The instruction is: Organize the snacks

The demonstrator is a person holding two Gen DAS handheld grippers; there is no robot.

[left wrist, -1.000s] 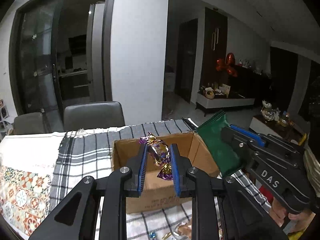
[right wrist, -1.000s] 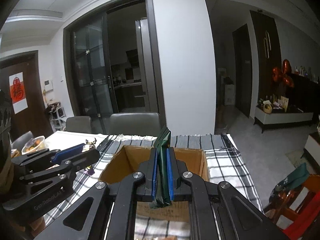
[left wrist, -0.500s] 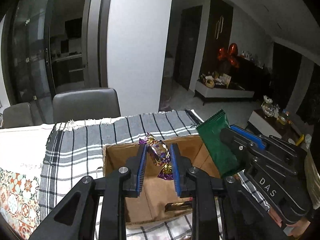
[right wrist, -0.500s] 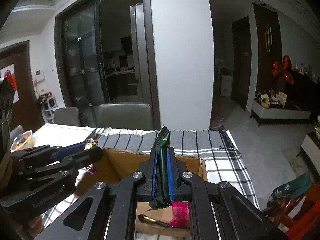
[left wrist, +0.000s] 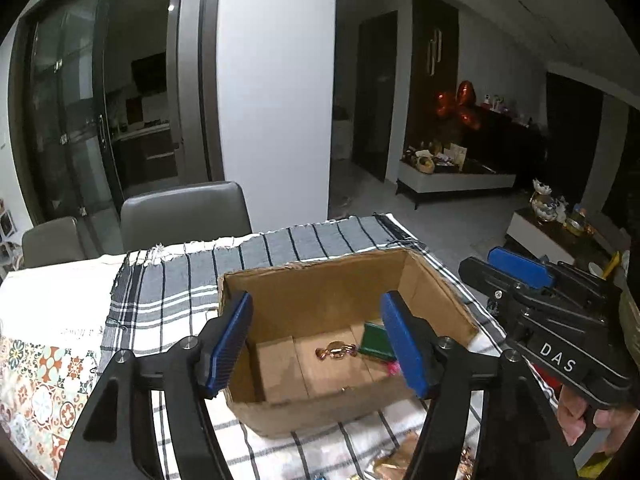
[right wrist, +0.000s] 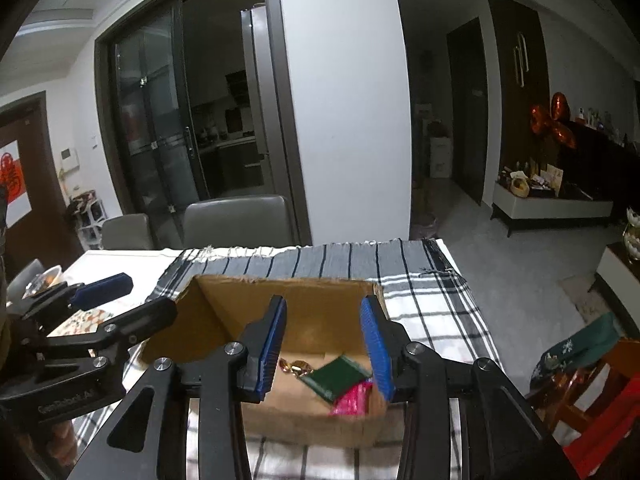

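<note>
Opening both tools over cardboard box (left wrist: 352, 296): left tool (left wrist: 320, 340) empty, candy (left wrist: 335, 351) dropped inside; right tool (right wrist: 326, 344) empty, green packet (right wrist: 335, 377) at candy's 3 o'clock. Next: fetch more.

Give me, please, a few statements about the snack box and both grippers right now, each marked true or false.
1. The green packet lies inside the cardboard box. True.
2. The left gripper clamps a wrapped candy. False: its jaws are opening with nothing between them, and the gold-wrapped candy lies on the box floor.
3. The box stands on a checked cloth. True.
4. The right gripper holds the green packet. False: its jaws are opening, empty.
5. A pink wrapper lies beside the green packet. True.
</note>
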